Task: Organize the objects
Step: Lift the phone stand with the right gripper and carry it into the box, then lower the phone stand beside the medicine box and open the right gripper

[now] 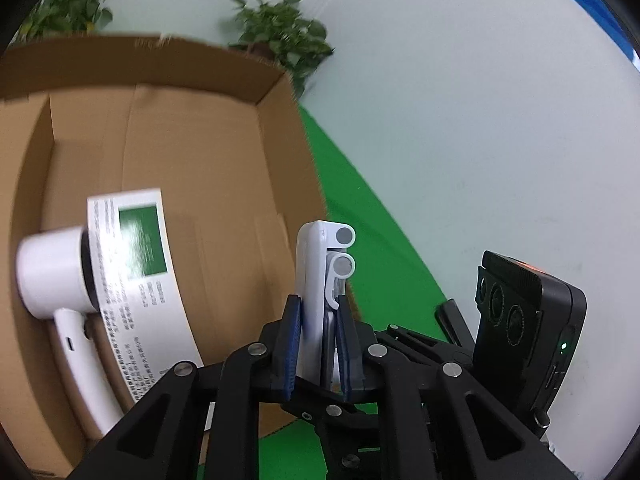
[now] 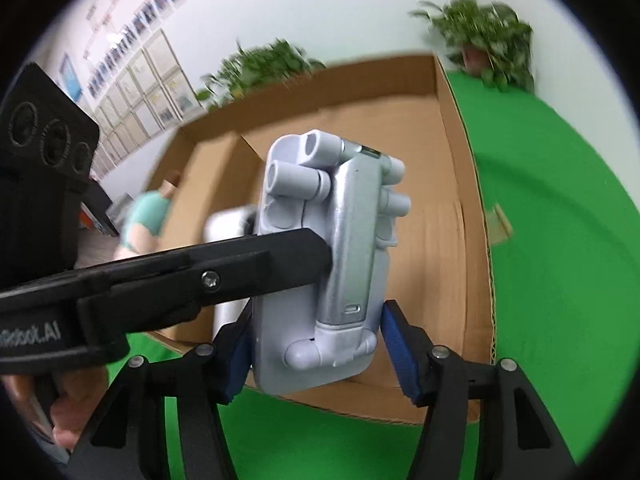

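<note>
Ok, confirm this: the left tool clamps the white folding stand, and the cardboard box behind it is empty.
Not empty. The left tool does clamp the white folding stand, but the cardboard box holds a white handheld device and a printed leaflet; the left wrist view shows it.

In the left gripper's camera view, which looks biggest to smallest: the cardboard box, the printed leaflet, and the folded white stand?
1. cardboard box
2. printed leaflet
3. folded white stand, though it sits nearest the lens, so it looks inflated

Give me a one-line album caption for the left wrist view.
Left gripper clamps a folded white phone stand above an open cardboard box holding a white handheld device and leaflet.
</note>
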